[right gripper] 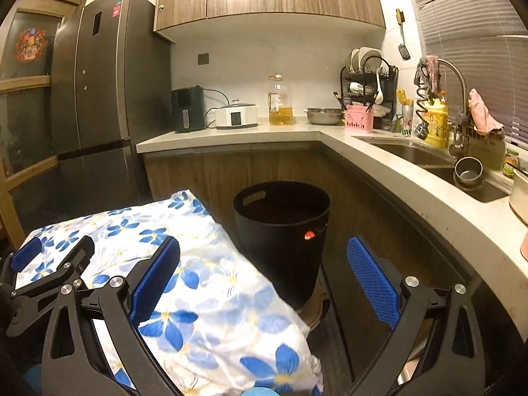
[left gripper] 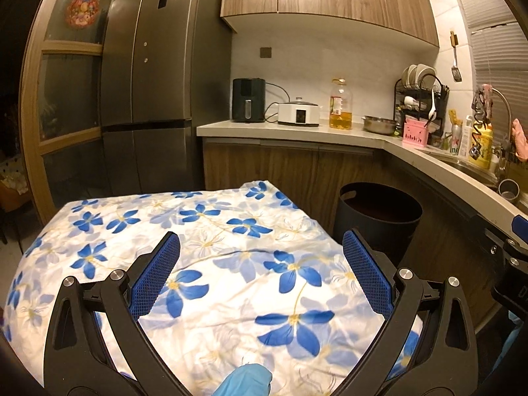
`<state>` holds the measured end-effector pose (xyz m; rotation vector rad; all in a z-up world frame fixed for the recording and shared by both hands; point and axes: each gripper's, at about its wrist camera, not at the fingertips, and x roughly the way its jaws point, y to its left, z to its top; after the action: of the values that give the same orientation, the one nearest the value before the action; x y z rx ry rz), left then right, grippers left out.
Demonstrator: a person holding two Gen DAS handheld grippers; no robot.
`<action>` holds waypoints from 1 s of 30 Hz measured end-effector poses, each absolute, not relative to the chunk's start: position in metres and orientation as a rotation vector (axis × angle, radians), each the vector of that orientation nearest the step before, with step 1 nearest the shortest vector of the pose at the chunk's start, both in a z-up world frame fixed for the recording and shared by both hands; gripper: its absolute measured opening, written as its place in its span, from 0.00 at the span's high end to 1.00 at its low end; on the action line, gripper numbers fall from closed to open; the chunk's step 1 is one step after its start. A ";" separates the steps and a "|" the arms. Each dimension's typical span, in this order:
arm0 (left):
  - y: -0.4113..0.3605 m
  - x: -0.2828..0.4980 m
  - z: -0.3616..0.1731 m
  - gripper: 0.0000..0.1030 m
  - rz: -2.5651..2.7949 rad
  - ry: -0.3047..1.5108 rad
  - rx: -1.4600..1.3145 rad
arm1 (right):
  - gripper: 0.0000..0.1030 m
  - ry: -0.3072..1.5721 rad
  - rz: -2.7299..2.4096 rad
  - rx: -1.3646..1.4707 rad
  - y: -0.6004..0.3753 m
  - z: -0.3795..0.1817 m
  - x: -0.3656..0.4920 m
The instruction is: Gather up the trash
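one floral-clothed table [left gripper: 204, 231] beside kitchen counter [left gripper: 297, 130]

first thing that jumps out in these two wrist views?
The white cloth with blue flowers, spread over the table and filling the foreground. Right of it on the floor stands a dark round bin, against the wood cabinets. Both tools, left tool and right tool, hang open and empty above them.

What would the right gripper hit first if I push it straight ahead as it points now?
Probably the black trash bin: it stands dead ahead between the open fingers of the right gripper. The floral cloth edge lies just left; depth is unclear.
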<state>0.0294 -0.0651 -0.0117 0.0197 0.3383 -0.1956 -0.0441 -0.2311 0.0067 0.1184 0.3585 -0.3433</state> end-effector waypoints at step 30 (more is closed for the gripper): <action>-0.051 -0.005 0.004 0.05 -0.219 0.297 -0.002 | 0.05 0.277 -0.334 0.088 -0.206 0.019 -0.077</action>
<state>-0.0047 -0.0506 0.0036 -0.0020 0.2967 -0.2186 -0.0771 -0.2061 0.0191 0.0875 0.2769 -0.3343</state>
